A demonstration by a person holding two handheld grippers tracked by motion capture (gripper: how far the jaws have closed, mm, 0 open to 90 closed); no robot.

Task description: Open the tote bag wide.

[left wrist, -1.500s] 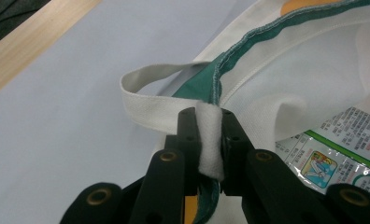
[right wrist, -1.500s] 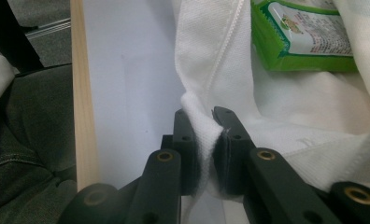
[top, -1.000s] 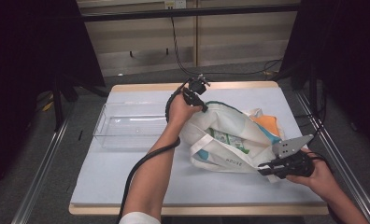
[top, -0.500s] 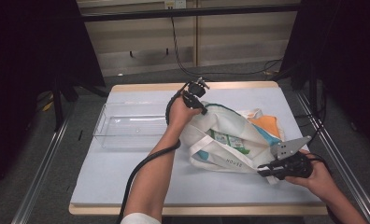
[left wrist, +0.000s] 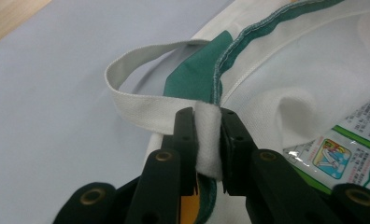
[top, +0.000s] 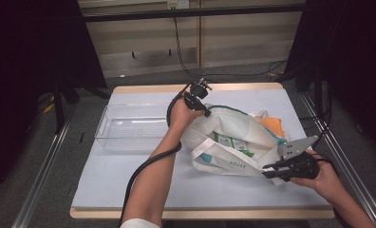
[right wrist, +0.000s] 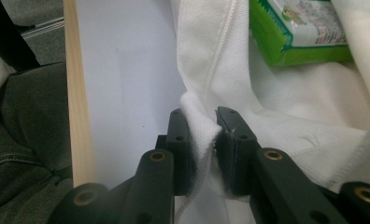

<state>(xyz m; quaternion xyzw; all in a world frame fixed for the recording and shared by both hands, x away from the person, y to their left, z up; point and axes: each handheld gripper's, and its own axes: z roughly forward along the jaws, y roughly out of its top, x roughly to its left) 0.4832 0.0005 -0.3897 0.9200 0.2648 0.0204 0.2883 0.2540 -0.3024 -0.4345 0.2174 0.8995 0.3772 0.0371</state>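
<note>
On my worktop (top: pixel 129 190) I count one white tote bag (top: pixel 233 142), one clear plastic tray (top: pixel 129 128), and my two claws, one in each hand. Inside the bag's mouth I can make out at least two green-and-white packets (top: pixel 231 142), with something orange (top: pixel 274 124) at the bag's far right edge; how many packets lie deeper I cannot tell.

Nearest to me, at the near right of the worktop, my right claw (top: pixel 267 172) grasps the bag's near rim — in the right gripper view a fold of white fabric (right wrist: pixel 199 135) sits pinched between the two black jaws, which stand only a narrow gap apart with cloth filling it. These jaws have just been easing open a little, yet the fabric is between them and looks pressed.

The bag lies on its side in the right half of the worktop, its long axis running from far left to near right, its mouth gaping upward between my two claws.

Farther off, at the bag's far left end, my left claw (top: pixel 202 110) clamps the rim beside the white strap (left wrist: pixel 141 100) and the green trim (left wrist: pixel 197 77) — a thick tuck of white cloth (left wrist: pixel 207 140) fills the small gap. These jaws too have just been opening slightly, cloth between them.

The tray sits empty-looking at the far left, apart from the bag.
</note>
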